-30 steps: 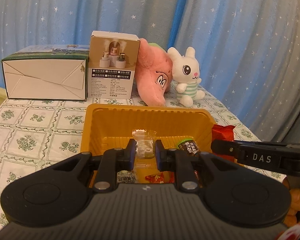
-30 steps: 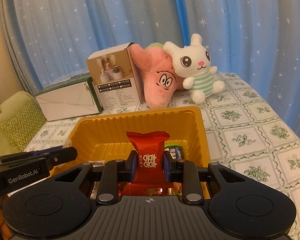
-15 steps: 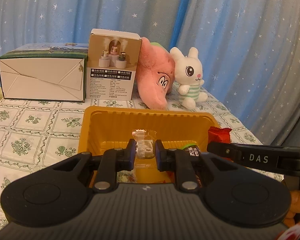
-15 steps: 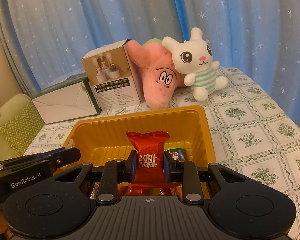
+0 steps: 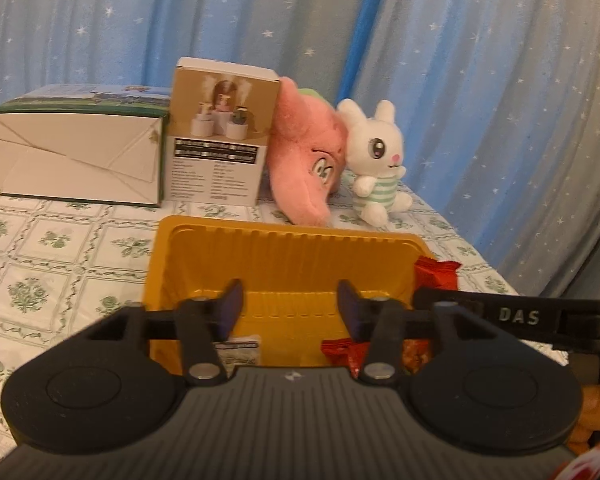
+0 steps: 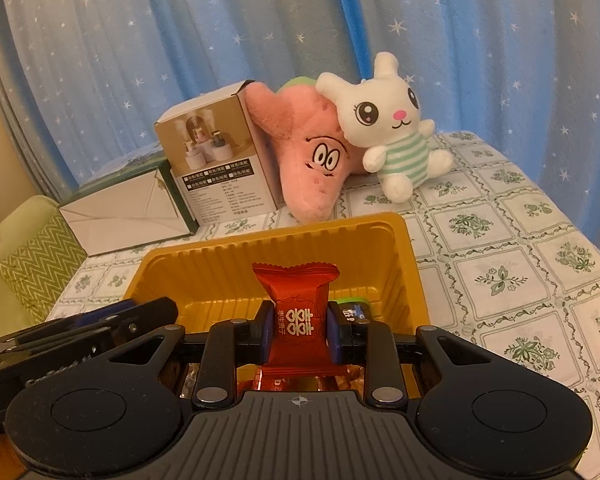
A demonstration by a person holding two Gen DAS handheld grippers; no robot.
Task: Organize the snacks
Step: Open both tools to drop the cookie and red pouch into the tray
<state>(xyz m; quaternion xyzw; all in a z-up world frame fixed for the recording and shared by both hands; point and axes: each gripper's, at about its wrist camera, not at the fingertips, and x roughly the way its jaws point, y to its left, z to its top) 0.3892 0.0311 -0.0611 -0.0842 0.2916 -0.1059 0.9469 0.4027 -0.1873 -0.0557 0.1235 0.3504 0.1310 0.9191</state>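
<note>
Red crinkled foil is what your right tool (image 6: 296, 334) has clamped between its blue pads: a pillow-shaped red candy (image 6: 296, 312) with gold characters, held upright by its waist, its serrated top edge flaring above the fingers. It hangs over the near part of the yellow tray (image 6: 404, 248), so I judge the step in hand to be the drop; lower the tool until the wrapper's bottom fin is near the tray floor, then part the fingers evenly so the slick foil slides straight down rather than flicking out over the thin rim. Your left tool (image 5: 290, 310) stands wide open with nothing between its fingers, poised over the same tray; just below it lie a small clear packet (image 5: 240, 350) and more red wrappers (image 5: 342, 354), loose and light, likely to skate if nudged. The tray is glossy moulded plastic with ribbed walls, probably flexible, so avoid pressing on its edge. Beyond it, on the bench's patterned cloth, sit a printed carton (image 6: 216, 160), a pink plush (image 6: 312, 152) and a white rabbit plush (image 6: 392, 120), soft and well apart from your work.
</note>
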